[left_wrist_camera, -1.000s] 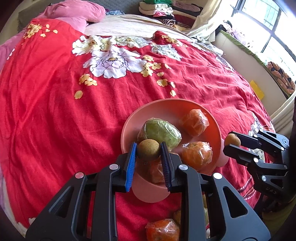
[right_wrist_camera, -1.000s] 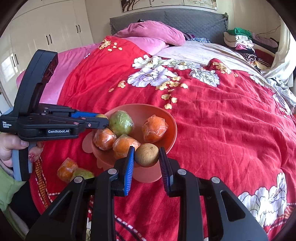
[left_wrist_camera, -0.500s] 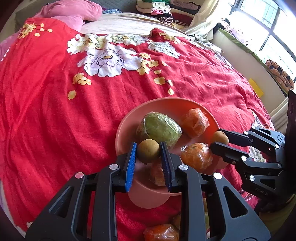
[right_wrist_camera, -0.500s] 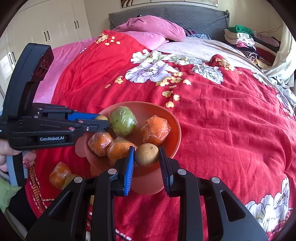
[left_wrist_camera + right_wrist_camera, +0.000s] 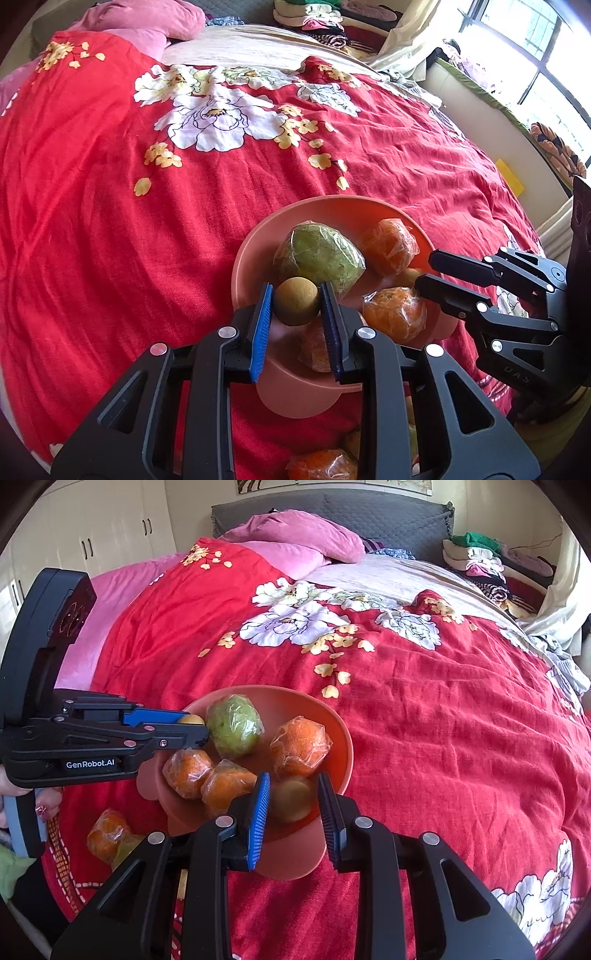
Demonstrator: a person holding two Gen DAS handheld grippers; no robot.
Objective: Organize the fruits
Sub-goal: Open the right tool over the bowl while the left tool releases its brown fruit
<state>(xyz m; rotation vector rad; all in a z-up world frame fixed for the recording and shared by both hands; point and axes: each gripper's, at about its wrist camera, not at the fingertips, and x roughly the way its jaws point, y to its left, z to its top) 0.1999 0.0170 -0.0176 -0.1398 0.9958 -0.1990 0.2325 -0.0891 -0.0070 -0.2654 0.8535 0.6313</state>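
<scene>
My left gripper (image 5: 296, 301) is clamped narrow on a small brown round fruit (image 5: 296, 301), blue pads pressing both its sides, and I hold it above the near-left rim of the pink bowl (image 5: 255, 240); my right gripper (image 5: 293, 800) stands only a little apart around a second small brown fruit (image 5: 291, 800), which I judge is now resting on the bowl's floor at its near edge; whether those pads touch it I cannot tell, since a thin gap seems to show on each side.

Outward from there, the bowl carries a green wrapped fruit (image 5: 319, 256) towards its left and far side, and three wrapped oranges: one (image 5: 389, 245) at the far right, one (image 5: 395, 314) at the near right, one partly hidden under my left fingers; the bowl sits near the front edge of the red flowered bedspread (image 5: 110, 221); more wrapped fruit (image 5: 105, 834) lies loose on the spread by the front edge.

To do this well I would bring the left fruit low over a free patch of floor beside the green one before easing off, since a ball like this will likely roll and could hop the rim; I would part the right pads fully and draw back straight, not sideways, to avoid knocking the oranges.

Both brown fruits are near spheres, so no long axis matters; the green one lies lengthwise roughly from the bowl's far left towards its near right.
</scene>
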